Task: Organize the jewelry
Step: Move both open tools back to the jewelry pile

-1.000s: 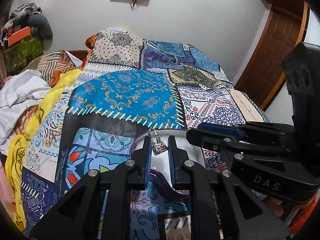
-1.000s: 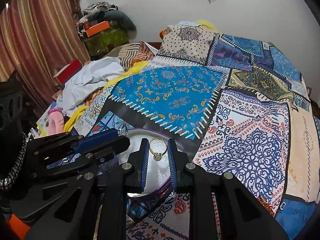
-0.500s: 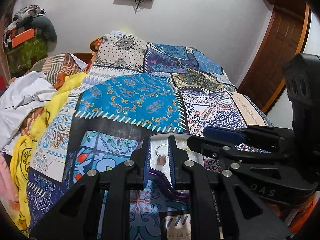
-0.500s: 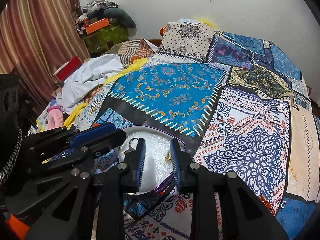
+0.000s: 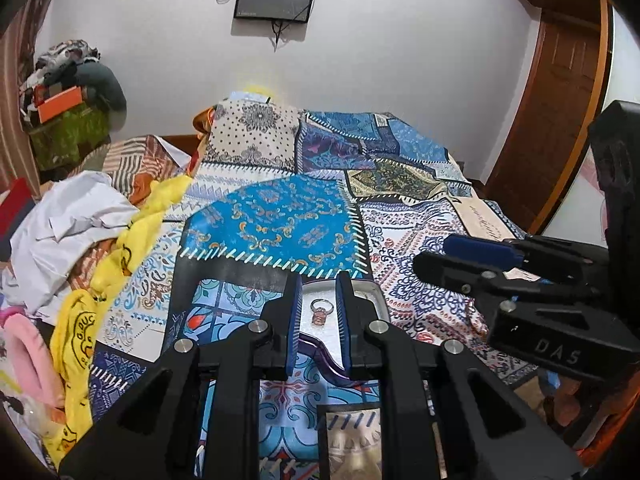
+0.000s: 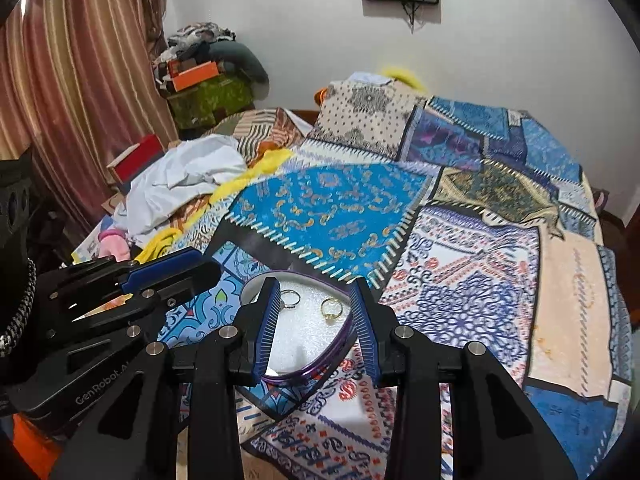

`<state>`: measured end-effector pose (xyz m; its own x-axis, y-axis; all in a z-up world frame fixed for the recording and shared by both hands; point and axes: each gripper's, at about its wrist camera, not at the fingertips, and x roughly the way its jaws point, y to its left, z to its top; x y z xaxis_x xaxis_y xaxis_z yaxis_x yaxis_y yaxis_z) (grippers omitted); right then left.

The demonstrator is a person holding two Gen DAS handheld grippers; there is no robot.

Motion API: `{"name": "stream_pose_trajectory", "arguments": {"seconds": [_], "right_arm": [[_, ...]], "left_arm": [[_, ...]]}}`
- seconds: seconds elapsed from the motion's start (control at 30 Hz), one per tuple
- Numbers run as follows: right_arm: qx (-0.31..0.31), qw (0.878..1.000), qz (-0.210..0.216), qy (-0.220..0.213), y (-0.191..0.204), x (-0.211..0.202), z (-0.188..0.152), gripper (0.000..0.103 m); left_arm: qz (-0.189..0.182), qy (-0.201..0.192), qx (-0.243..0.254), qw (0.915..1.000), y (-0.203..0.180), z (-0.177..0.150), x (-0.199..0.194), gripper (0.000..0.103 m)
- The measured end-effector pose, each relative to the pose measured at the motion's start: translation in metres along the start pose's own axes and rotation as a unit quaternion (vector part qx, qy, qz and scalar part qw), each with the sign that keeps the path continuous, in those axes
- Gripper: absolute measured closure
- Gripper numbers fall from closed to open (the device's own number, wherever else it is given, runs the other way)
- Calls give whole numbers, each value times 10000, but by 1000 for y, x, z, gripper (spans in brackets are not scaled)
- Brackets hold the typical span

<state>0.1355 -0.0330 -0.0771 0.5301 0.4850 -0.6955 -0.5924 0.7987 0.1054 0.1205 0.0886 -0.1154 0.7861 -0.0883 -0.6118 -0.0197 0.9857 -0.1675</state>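
A white tray with a purple rim [image 6: 316,364] lies on the patterned bedspread; it also shows in the left wrist view [image 5: 374,300]. A silver ring with a pink stone [image 5: 319,311] lies in the tray, between the left gripper's fingers but not held; it shows in the right wrist view too [image 6: 289,298]. A gold ring [image 6: 331,307] lies beside it in the tray. My left gripper [image 5: 318,292] is open above the tray. My right gripper [image 6: 316,300] is open wide above the tray, the gold ring lying free between its fingers.
The patchwork bedspread [image 6: 440,216] covers the bed. A heap of white and yellow clothes [image 5: 92,216] lies on the left. A wooden door [image 5: 560,112] stands at the right; curtains [image 6: 60,100] hang at the left.
Both grippers held a ring a second ago; both have opened, and the rings now lie in the tray. Both grippers have drawn back a little.
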Motion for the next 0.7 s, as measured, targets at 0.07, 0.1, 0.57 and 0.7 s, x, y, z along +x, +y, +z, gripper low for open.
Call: {"name": "stream_pose_trajectory", "arguments": {"seconds": [0.07,0.1,0.57,0.7], "right_arm": [[8,10000,-40,-87,-1,-9,0,70],[18,9999,-57,-129,-2,-14,0,70],[294,9970,-446,-563,-35,-69,-14,61],[430,9949,-641,-655,-54,-83,-21,60]], "left_arm": [[16,-47,42,10000,-5,2,-6,85],[18,-70,60,10000,-8,3,-9,83],[-24,-281,331,9991,-52,8,-35,55],[-121,-217,413,9988,-69,8,-29,54]]}}
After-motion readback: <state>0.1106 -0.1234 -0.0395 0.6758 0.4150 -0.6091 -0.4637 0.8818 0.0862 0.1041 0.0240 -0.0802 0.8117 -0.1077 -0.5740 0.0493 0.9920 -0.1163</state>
